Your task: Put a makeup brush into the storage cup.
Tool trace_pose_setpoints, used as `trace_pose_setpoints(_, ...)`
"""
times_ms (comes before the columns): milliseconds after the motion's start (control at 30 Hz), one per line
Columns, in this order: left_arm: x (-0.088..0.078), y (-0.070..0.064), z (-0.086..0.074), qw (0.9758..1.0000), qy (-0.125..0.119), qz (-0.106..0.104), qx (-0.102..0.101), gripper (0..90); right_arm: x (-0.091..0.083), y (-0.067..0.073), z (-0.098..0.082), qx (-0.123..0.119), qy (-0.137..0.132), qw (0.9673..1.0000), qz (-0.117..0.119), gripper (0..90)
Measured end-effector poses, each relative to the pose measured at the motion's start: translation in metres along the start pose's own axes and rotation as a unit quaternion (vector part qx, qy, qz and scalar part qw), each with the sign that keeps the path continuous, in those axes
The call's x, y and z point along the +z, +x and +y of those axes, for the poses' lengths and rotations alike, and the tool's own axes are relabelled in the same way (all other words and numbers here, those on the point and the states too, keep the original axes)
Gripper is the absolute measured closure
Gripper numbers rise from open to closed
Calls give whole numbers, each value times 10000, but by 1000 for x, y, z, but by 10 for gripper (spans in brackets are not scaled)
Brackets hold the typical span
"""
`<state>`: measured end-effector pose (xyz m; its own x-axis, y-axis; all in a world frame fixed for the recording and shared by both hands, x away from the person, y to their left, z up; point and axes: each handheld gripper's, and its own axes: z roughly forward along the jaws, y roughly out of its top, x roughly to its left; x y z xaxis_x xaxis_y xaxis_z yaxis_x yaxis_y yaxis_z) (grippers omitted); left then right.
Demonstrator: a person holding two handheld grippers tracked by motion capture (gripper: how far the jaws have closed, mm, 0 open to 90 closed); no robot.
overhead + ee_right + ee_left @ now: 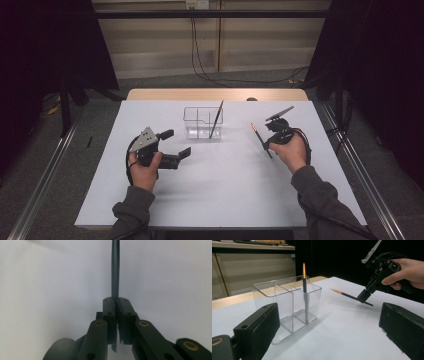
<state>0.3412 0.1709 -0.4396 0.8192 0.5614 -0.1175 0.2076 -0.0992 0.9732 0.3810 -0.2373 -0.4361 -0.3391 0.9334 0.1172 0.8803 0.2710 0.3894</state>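
Right tongs [266, 145] clamping slim black pencil [261, 140], left tongs [175, 143] wide, clear plastic organizer [202, 122].

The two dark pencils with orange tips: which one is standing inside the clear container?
The pencil leaning in the clear divided container at table centre. The other pencil is clamped in the right claw, above the table.

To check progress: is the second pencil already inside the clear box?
Not yet. The right gripper holds that pencil above the table, beside the clear box.
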Motion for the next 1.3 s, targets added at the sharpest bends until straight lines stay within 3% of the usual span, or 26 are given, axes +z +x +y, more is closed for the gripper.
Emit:
trace_pose_setpoints(300, 1, 0, -1, 10000, 43, -46, 13, 31, -4, -6, -7, 149, -503, 9985, 167, 856)
trace_pose_setpoints(333, 0, 1, -1, 9998, 115, -89, 100, 31, -4, -6, -7, 162, -573, 9980, 206, 856)
trace_pose_setpoints(467, 1, 0, -1, 10000, 28, -33, -25, 31, -5, -6, -9, 121, -881, 9957, 264, 856)
trace_pose_setpoints(667, 1, 0, -2, 10000, 37, -16, -28, 31, -7, -4, -12, 106, -1281, 9910, 374, 856)
trace_pose_setpoints(800, 1, 1, -2, 10000, 47, -5, -23, 31, -9, -1, -16, 42, -1625, 9862, 308, 856)
trace_pose_setpoints(1000, 2, 1, -3, 9999, 82, -84, -85, 30, -12, 4, -19, -84, -2192, 9749, 381, 856)
trace_pose_setpoints(1167, 2, 1, -2, 9999, 70, -77, -88, 30, -15, 7, -21, -101, -2501, 9679, 244, 856)
trace_pose_setpoints(1300, 2, 1, -3, 9998, 48, -88, -152, 26, -16, 8, -23, -163, -2784, 9600, 255, 856)
